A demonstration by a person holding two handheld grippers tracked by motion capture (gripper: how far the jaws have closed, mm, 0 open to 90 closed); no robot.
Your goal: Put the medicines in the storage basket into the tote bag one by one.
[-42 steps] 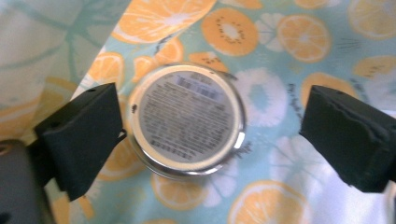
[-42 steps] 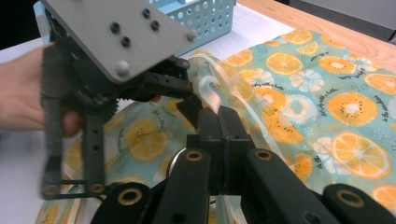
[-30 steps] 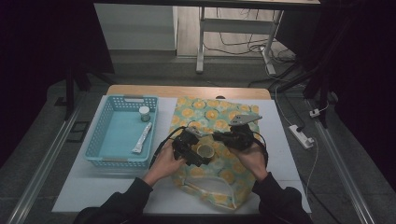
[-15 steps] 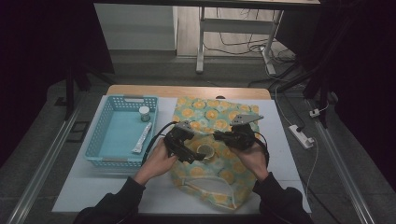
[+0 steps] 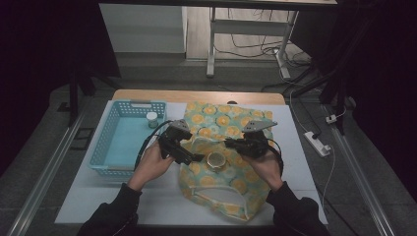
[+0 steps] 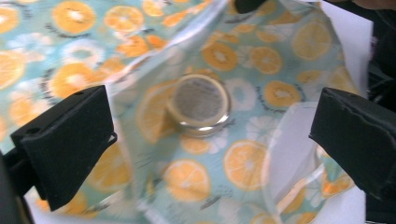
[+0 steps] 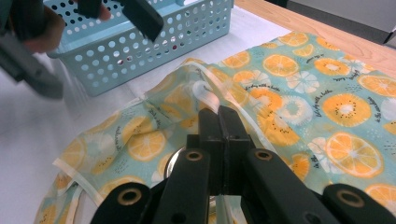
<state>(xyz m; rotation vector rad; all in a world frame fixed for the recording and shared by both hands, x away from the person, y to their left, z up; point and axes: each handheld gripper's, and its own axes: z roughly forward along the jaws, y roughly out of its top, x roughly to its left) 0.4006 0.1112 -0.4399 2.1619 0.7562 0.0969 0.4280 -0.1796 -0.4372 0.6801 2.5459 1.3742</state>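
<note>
An orange-print fabric bag [image 5: 223, 125] lies spread on the white table, its mouth held up. A small round jar with a gold-rimmed lid [image 5: 215, 160] lies inside the mouth; the left gripper view looks straight down on this jar [image 6: 198, 105]. My left gripper [image 5: 191, 153] hangs open just left of the jar, its pads [image 6: 70, 140] wide apart with nothing between them. My right gripper [image 5: 229, 143] is shut on the bag's rim [image 7: 219, 105] and holds it lifted; its jaws [image 7: 223, 122] meet on the fabric.
A light blue perforated basket [image 5: 105, 142] stands at the left of the table with a small white-capped jar [image 5: 152, 119] in its far corner. The basket wall [image 7: 154, 42] lies close beyond the bag. A power strip [image 5: 317, 143] lies on the floor at the right.
My left gripper has drawn back to the left and upward, off the bag's mouth. The jar now shows lying in the bag. The right gripper has kept still on the rim.
</note>
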